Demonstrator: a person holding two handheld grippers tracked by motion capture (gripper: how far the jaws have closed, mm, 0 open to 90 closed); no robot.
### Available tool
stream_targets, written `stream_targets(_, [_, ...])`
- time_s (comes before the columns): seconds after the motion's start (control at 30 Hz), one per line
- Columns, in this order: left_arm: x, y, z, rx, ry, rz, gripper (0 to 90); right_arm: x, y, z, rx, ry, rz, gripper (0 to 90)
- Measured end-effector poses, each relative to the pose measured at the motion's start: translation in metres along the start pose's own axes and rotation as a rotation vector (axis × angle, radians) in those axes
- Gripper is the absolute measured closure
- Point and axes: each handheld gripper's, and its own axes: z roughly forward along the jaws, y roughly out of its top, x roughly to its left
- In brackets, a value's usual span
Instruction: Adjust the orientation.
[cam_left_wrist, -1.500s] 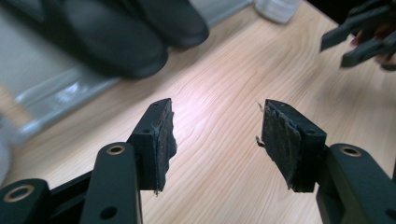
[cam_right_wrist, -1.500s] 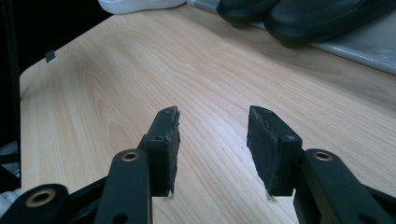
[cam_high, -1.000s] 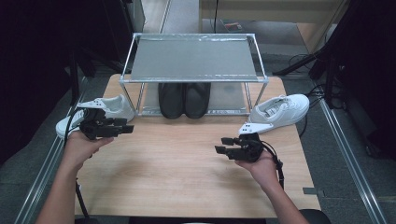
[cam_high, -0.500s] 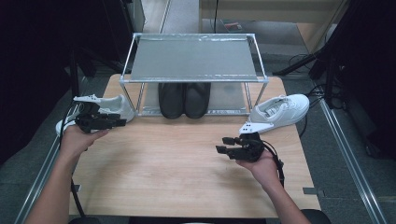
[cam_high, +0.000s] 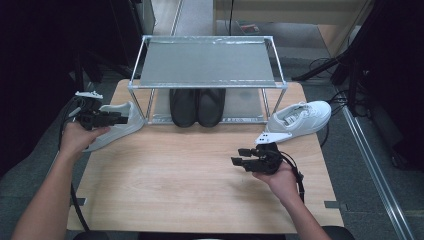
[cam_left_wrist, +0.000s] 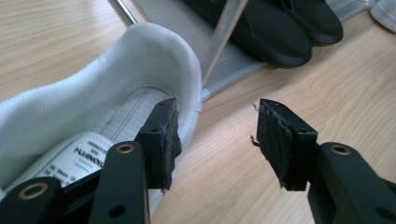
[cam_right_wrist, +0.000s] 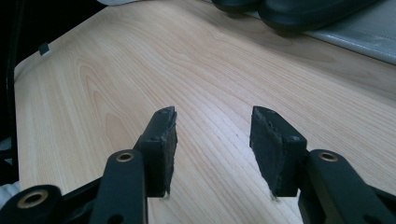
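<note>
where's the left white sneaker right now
In the high view the white sneaker lies at the table's left edge, just left of the metal shoe rack, with the left hand-held gripper at its heel.

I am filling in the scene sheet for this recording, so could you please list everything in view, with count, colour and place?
White sneakers: 2; left sneaker at the table's left edge beside the rack, right sneaker at the rack's right front corner.
Black shoes: 2, side by side on the rack's lower shelf.
Shoe rack: 1, silver metal, two shelves, at the back of the table; top shelf bare.
Table: 1, light wood.
Left gripper: black, open, one jaw inside the left sneaker's heel opening, the other outside.
Right gripper: black, open over bare table.
</note>
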Motion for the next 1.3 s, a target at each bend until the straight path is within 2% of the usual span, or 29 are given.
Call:
stream_targets(0.03, [0.003,0.001,0.002,-0.011,0.001,-0.007,48.6,0.000,0.000,0.000,0.001,-0.002,0.000,52.3])
stream_targets(0.23, [0.015,0.004,0.013,0.010,0.015,-0.050,51.4,-0.001,-0.004,-0.003,0.002,-0.011,0.013,52.3])
stream_targets(0.37, [0.015,0.006,0.018,0.024,0.037,-0.040,53.5,-0.001,-0.006,-0.005,0.002,-0.019,0.016,52.2])
stream_targets(0.43, [0.015,0.007,0.017,0.014,0.018,-0.059,57.1,-0.002,-0.007,-0.005,0.004,-0.023,0.018,51.9])
stream_targets(0.47, [0.015,0.007,0.016,0.019,-0.002,-0.068,63.0,-0.001,-0.007,-0.006,0.004,-0.025,0.022,52.0])
stream_targets(0.6, [0.014,0.008,0.024,0.056,0.005,-0.065,67.5,-0.001,-0.009,-0.007,0.001,-0.028,0.020,51.8])
stream_targets(0.67, [0.014,0.009,0.026,0.047,-0.006,-0.078,68.9,0.000,-0.009,-0.007,0.001,-0.029,0.022,51.9])
stream_targets(0.8, [0.011,0.009,0.035,0.082,0.013,-0.040,74.3,0.000,-0.010,-0.007,0.003,-0.031,0.026,51.4])
stream_targets(0.83, [0.010,0.009,0.038,0.076,0.020,-0.038,75.6,0.000,-0.010,-0.007,0.002,-0.031,0.027,51.0])
stream_targets(0.97, [0.012,0.007,0.037,0.067,0.004,-0.026,78.3,-0.002,-0.009,-0.009,-0.005,-0.038,0.032,50.9])
stream_targets(1.1, [0.013,0.008,0.035,0.066,-0.007,-0.045,80.4,-0.002,-0.010,-0.008,-0.002,-0.036,0.034,51.0])
stream_targets(1.3, [0.012,0.002,0.016,0.017,-0.041,-0.058,81.6,-0.003,-0.009,-0.009,-0.007,-0.035,0.036,51.0])
